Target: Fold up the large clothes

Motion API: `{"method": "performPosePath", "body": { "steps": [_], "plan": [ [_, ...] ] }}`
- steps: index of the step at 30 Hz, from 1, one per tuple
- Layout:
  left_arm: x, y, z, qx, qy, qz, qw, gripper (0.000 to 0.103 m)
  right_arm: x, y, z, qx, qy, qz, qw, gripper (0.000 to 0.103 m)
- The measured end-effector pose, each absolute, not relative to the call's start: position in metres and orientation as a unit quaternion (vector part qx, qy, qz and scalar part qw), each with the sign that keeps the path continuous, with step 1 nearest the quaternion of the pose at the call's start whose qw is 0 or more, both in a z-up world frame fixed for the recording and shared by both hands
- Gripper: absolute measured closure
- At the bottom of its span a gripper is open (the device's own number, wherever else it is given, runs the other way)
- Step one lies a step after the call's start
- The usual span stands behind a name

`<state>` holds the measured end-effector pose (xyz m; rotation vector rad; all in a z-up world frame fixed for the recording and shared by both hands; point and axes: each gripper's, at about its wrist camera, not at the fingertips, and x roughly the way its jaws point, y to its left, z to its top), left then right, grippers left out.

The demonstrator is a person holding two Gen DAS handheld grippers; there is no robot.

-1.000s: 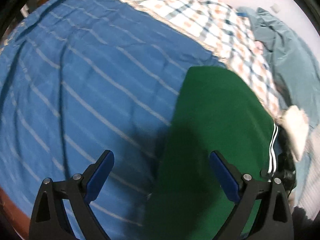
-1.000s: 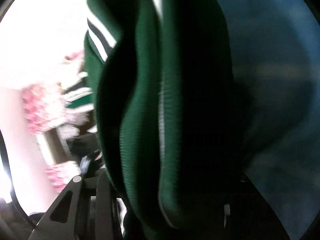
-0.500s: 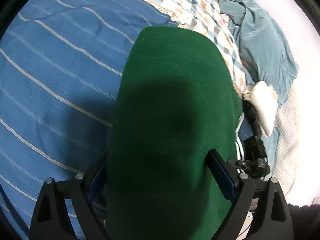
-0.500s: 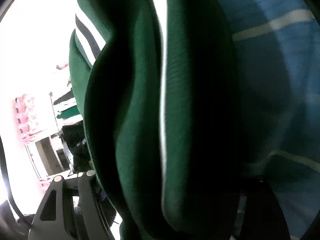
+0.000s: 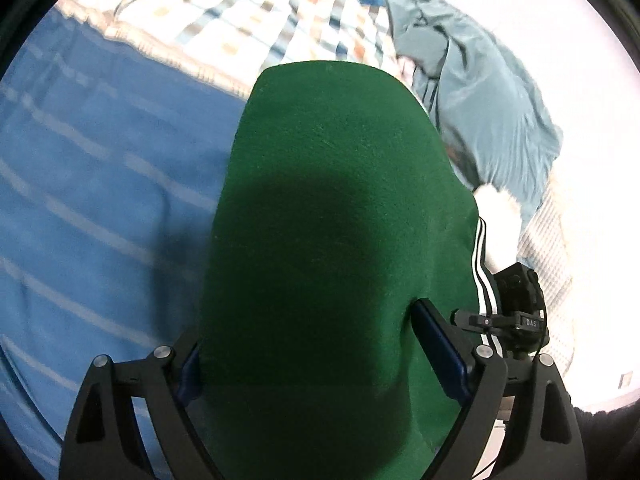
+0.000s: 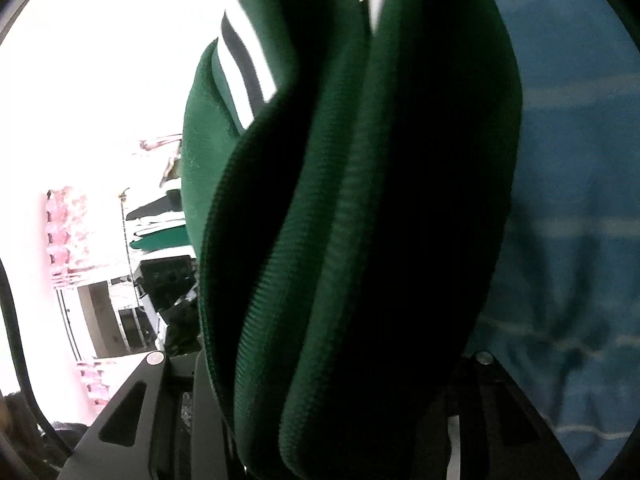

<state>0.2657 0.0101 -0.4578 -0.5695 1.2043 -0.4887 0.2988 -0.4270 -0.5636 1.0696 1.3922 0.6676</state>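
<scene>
- The green garment (image 5: pixel 340 220) fills the space between the jaws of the left gripper (image 5: pixel 320 344); its blue pads press into the cloth on both sides, so the jaws are clenched on it.
- The garment hangs folded over, above a blue striped bedsheet (image 5: pixel 100 200).
- White and black stripes (image 5: pixel 482 264) run along the garment's right edge.
- Beyond the garment lie a checked blanket (image 5: pixel 248 20) and a crumpled teal cloth (image 5: pixel 480 112), with something white and fluffy (image 5: pixel 500 220) just beside the stripes.
- The right gripper (image 6: pixel 320 400) has thick folds of the same green garment (image 6: pixel 380 220) bunched between its jaws, grasping the ribbed cloth.
- In the right wrist view the bedsheet (image 6: pixel 568 220) lies to the right of the cloth, and a bright room with shelves (image 6: pixel 152 240) shows on the left, too washed out to read.
</scene>
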Motion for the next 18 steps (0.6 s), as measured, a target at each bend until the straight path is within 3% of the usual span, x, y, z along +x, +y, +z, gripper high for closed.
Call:
{"method": "performPosePath", "body": {
  "steps": [11,18],
  "plan": [
    [0.457,0.066,-0.409,-0.228,0.530,-0.261,0.774,0.013,0.457,-0.364,-0.491,0.453,0.554,0.280,0.640,0.060],
    [0.576,0.079,-0.450,-0.208,0.539,-0.237,0.781,0.013,0.623,-0.335,-0.508,0.439,0.550,0.286,0.650,0.060]
  ]
}}
